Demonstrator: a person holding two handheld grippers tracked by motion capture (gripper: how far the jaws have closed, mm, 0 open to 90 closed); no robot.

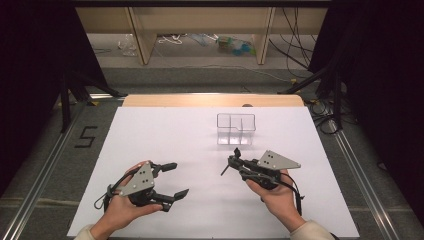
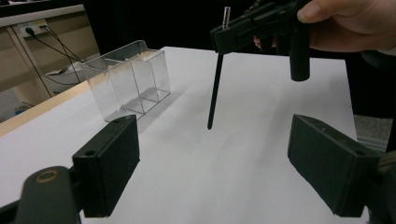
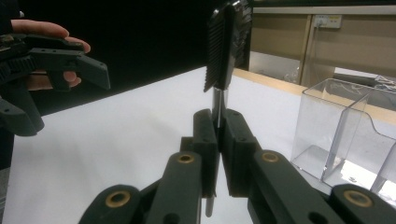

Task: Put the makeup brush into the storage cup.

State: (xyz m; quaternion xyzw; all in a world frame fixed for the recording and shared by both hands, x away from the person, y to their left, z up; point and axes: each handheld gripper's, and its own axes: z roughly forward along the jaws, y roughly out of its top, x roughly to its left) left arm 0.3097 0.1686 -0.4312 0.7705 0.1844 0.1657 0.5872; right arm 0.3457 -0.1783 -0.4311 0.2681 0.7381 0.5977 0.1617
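We see a slim black comb-like tool (image 3: 223, 46) clamped between the jaws of the right hand-held gripper (image 1: 237, 162). The right gripper view shows its ribbed, toothed head standing upright above the closed jaws, on a thin pale stem; the left gripper view shows what that close look hides, a long black stick (image 2: 215, 91) hanging from the same gripper, its tip just above the white surface (image 1: 165, 135). From the high view the tool is small, poking out either side of the jaws, near the middle of the surface and just in front of the clear box (image 1: 236, 128).

That box is transparent plastic with dividing walls; it stands upright toward the far edge. We cannot tell whether anything lies in it.

The left hand-held gripper (image 1: 170, 181) rests at the near left, well apart from the tool, its jaws wide apart with nothing between them.

On the grey floor left of the surface, black tape forms a "5" (image 1: 86, 136).
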